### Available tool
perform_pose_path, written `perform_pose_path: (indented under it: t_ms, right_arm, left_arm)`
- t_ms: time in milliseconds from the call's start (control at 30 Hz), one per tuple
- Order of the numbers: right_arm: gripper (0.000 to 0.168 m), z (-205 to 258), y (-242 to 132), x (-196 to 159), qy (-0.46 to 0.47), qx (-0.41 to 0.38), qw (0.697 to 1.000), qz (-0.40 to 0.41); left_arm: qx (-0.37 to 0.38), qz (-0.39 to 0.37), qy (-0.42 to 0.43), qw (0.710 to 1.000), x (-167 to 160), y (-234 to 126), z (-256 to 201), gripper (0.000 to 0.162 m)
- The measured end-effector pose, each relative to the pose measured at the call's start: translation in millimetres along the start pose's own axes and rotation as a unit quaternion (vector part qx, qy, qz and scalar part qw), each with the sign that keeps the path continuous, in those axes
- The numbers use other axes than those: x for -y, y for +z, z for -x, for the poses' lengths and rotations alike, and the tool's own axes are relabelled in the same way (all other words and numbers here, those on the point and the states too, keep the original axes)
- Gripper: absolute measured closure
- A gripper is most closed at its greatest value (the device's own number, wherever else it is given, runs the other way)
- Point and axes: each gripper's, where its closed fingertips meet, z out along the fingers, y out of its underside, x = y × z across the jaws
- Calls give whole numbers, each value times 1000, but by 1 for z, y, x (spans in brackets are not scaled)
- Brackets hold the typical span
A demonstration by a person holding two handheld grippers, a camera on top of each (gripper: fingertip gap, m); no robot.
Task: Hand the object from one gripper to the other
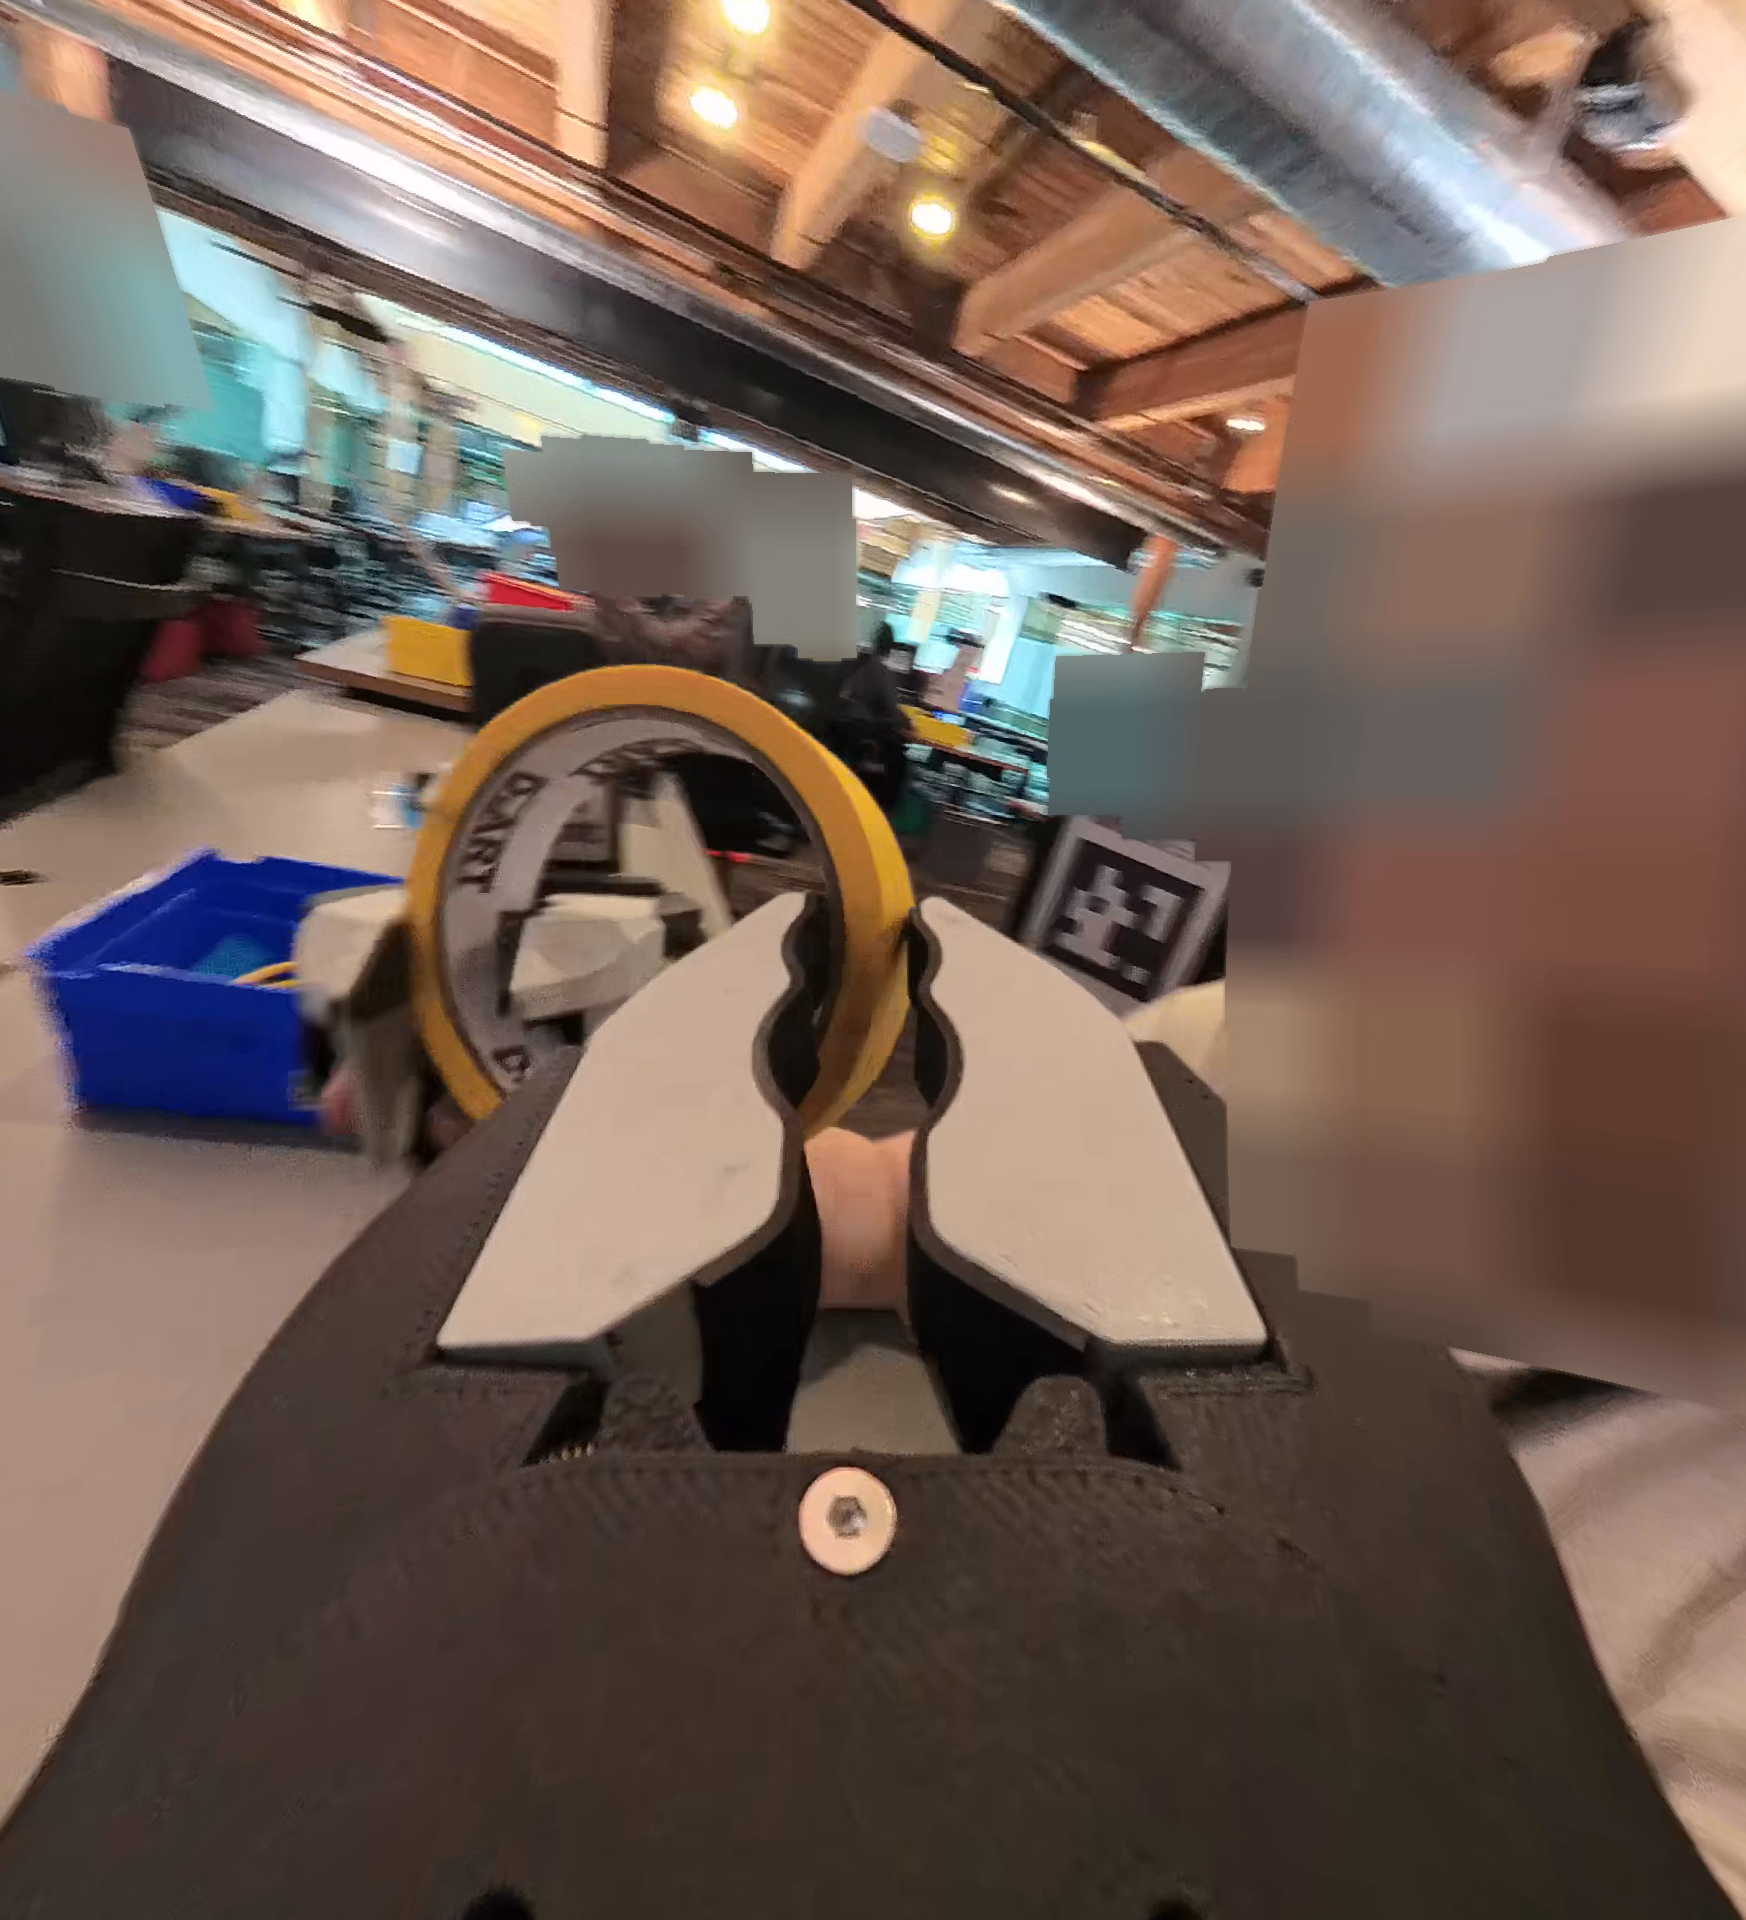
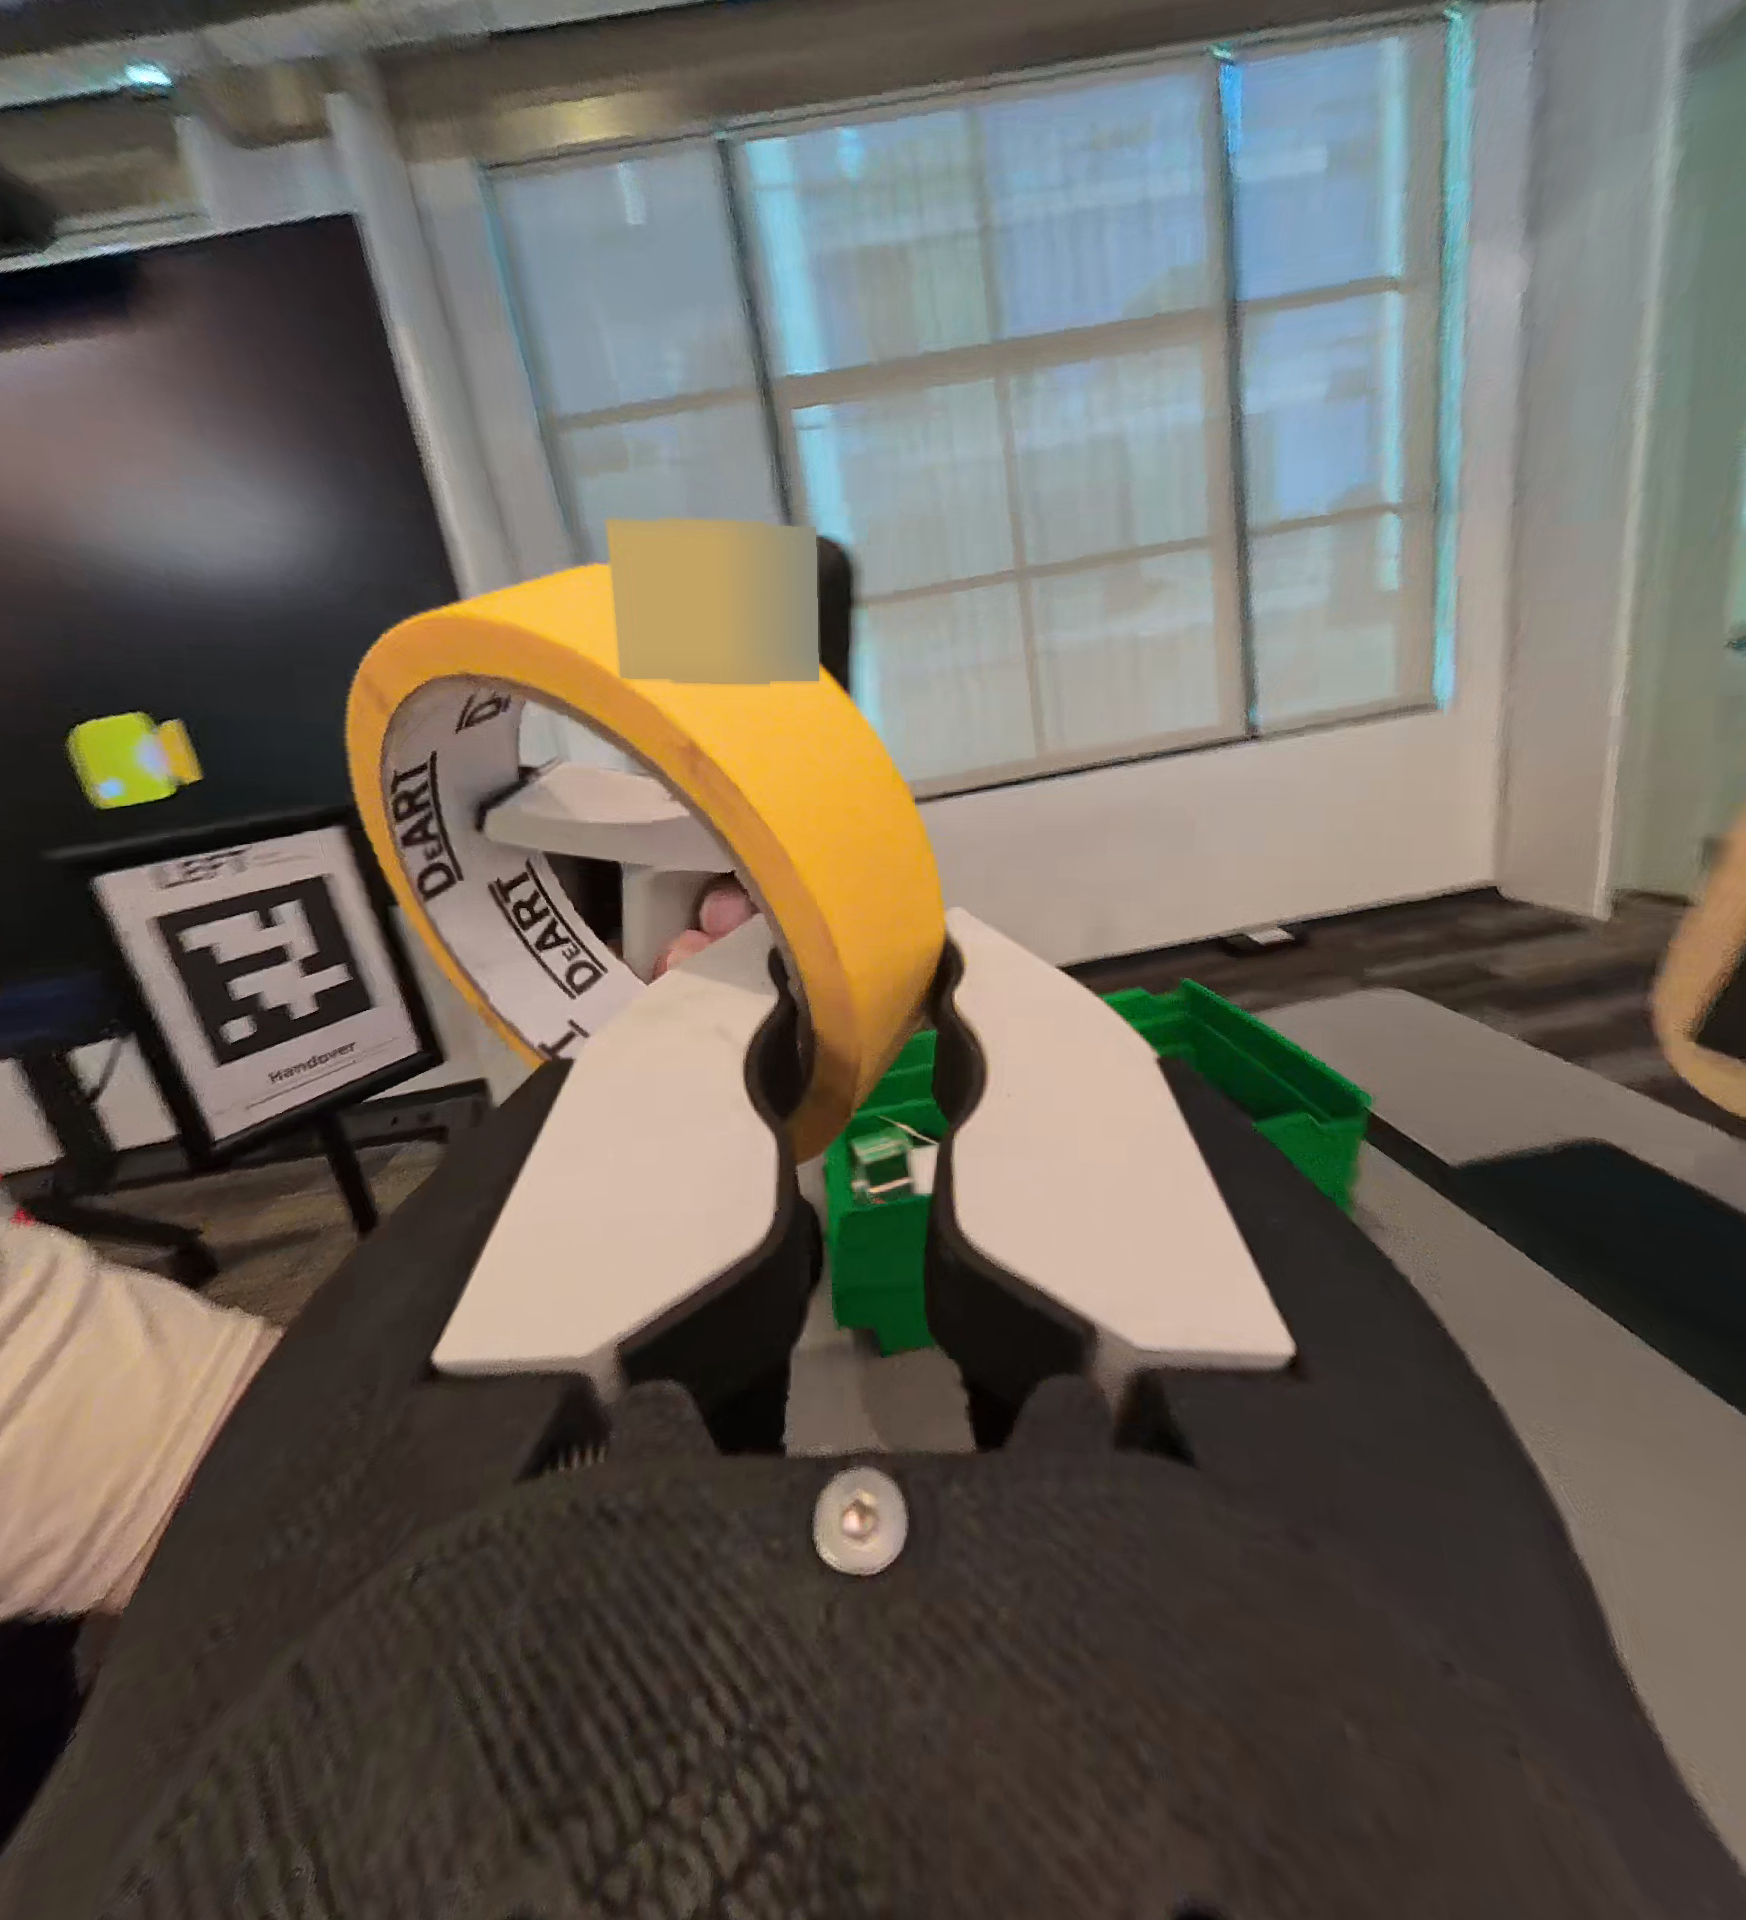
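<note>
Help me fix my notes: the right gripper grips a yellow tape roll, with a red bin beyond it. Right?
Not quite. The bin is green, not red, as the right wrist view shows. The rest holds: the right gripper grips the yellow tape roll, with the bin beyond it.

Black lettering runs around the white inner core of the yellow tape roll (image 2: 744,790). A framed sign (image 2: 256,977) carries a square code pattern and a caption line.

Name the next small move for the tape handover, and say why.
Probably open one gripper. The left gripper and the right gripper each pinch the wall of the yellow tape roll, held in the air, so the handover lacks only a release; which side gives is unclear.
</note>
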Motion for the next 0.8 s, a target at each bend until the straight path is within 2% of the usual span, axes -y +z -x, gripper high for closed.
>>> perform_pose_path:
  t_ms: [33,133,200,267,333,433,500,567,667,767,800]
  right_arm:
    - [147,-13,-7,4,7,-38,999,-5]
    - [148,-59,-35,13,28,-162,986,-27]
    - [149,-84,-55,15,30,-234,971,-36]
    - [149,-104,-71,14,39,-288,955,-53]
    - [149,-114,-80,11,77,-307,944,-89]
    - [149,-123,-87,3,137,-313,929,-143]
    - [149,-126,-90,0,138,-330,919,-164]
    - [149,-123,-90,1,114,-347,915,-173]
    - [149,-111,-86,8,64,-359,913,-181]
    - [149,-96,-71,10,9,-355,920,-167]
    - [142,-91,-63,8,-13,-352,923,-153]
  left_arm:
    - [49,-10,11,999,4,-4,13,146]
    - [188,-43,73,979,19,-22,40,119]
    - [309,-24,126,942,21,-34,62,111]
    - [410,1,181,894,21,-40,77,103]
    - [480,7,221,849,23,-36,87,101]
    - [557,5,261,788,19,-26,105,109]
    - [589,34,265,763,5,-18,123,101]
    - [604,47,251,755,-7,-14,138,96]
    - [605,40,220,764,-19,-13,154,95]
    - [586,20,199,785,-22,-15,163,121]
    - [569,13,200,798,-21,-15,161,130]
